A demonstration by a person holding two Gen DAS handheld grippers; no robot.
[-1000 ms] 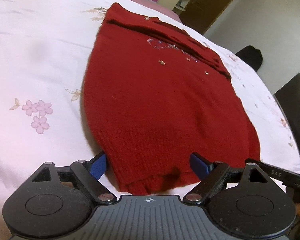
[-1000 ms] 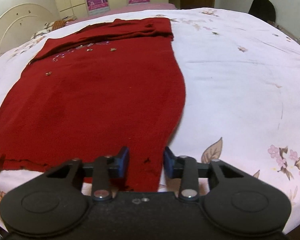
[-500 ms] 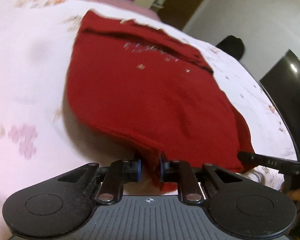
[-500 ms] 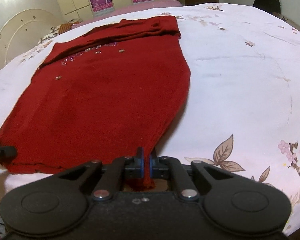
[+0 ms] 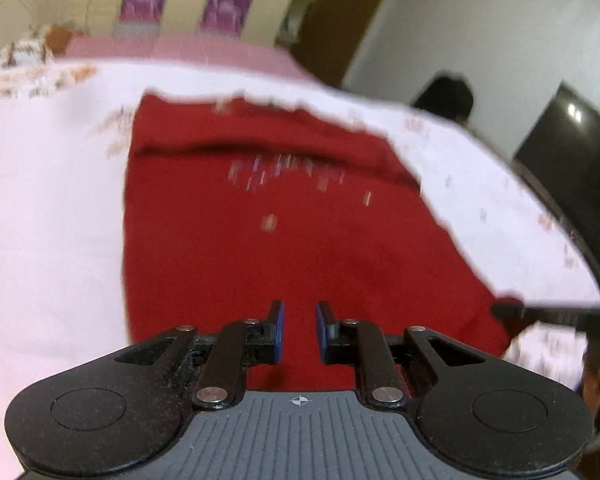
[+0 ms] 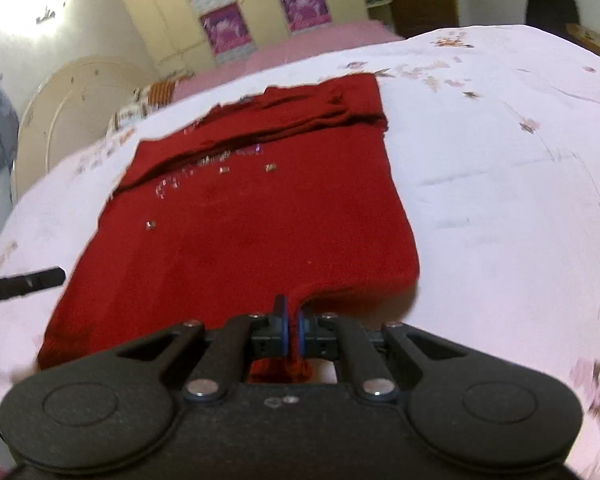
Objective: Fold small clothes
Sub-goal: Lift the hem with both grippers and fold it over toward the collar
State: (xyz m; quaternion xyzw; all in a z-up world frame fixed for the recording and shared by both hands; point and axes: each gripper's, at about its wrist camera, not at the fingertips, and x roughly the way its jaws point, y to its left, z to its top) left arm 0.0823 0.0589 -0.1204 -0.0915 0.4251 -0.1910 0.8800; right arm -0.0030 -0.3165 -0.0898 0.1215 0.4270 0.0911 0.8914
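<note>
A small dark red knitted sweater [image 5: 284, 216] with sparkly studs on its chest lies on a white flowered bedspread [image 5: 48, 208]; it also shows in the right wrist view [image 6: 252, 224]. My left gripper [image 5: 299, 332] is over the sweater's hem, its blue pads a narrow gap apart with red knit between them; the view is blurred. My right gripper [image 6: 292, 330] is shut on the hem's right corner, lifted off the bed. The far end of the sweater still lies flat with its sleeves folded across.
The bedspread [image 6: 500, 184] spreads wide to the right of the sweater. A cream headboard [image 6: 72, 100] and wardrobe doors with purple posters [image 6: 224, 28] stand beyond. A dark screen [image 5: 576, 160] stands past the bed's right edge.
Both grippers closed on the sweater's hem and lifted it, moving forward over the garment. The left jaws now stand slightly wider than half a second ago.
</note>
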